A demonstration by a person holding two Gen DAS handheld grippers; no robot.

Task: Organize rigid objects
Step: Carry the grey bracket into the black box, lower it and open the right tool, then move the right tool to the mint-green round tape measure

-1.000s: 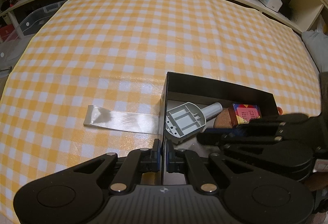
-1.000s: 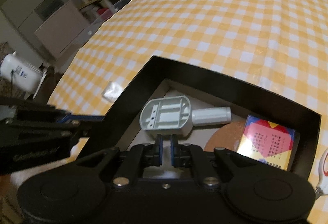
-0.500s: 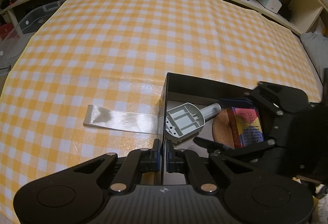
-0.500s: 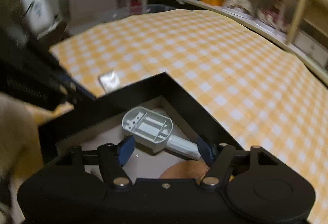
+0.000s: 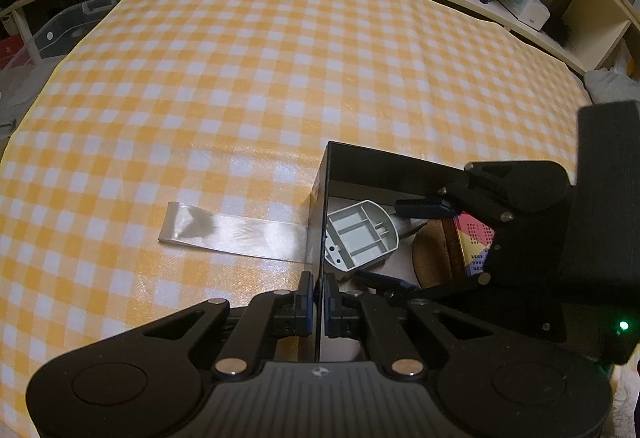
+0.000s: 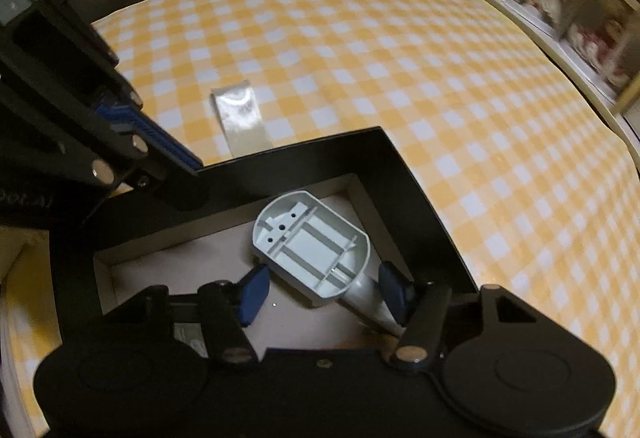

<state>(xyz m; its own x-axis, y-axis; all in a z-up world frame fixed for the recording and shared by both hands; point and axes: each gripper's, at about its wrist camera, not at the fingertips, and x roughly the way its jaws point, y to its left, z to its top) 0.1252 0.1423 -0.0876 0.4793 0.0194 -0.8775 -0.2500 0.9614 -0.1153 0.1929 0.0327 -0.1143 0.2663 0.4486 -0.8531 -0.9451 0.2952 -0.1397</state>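
Tablecloth (image 5: 280, 77): yellow-checked, filling both views.
Black box (image 5: 380, 161): lower centre; its left wall is pinched by the left gripper (image 5: 316, 304).
Right gripper (image 6: 320, 290): spread, jaws just closing — the grey plastic part (image 6: 312, 250) lies between them, unpressed.
Left view only: cork disc (image 5: 434, 254), patterned box (image 5: 474, 242).

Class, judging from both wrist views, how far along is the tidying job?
Done: the grey part, cork disc and patterned box lie in the black box. In hand: left gripper clamps its wall; right gripper, jaws just closing, straddles the grey part's handle without gripping. Left: nothing loose shows on the cloth.
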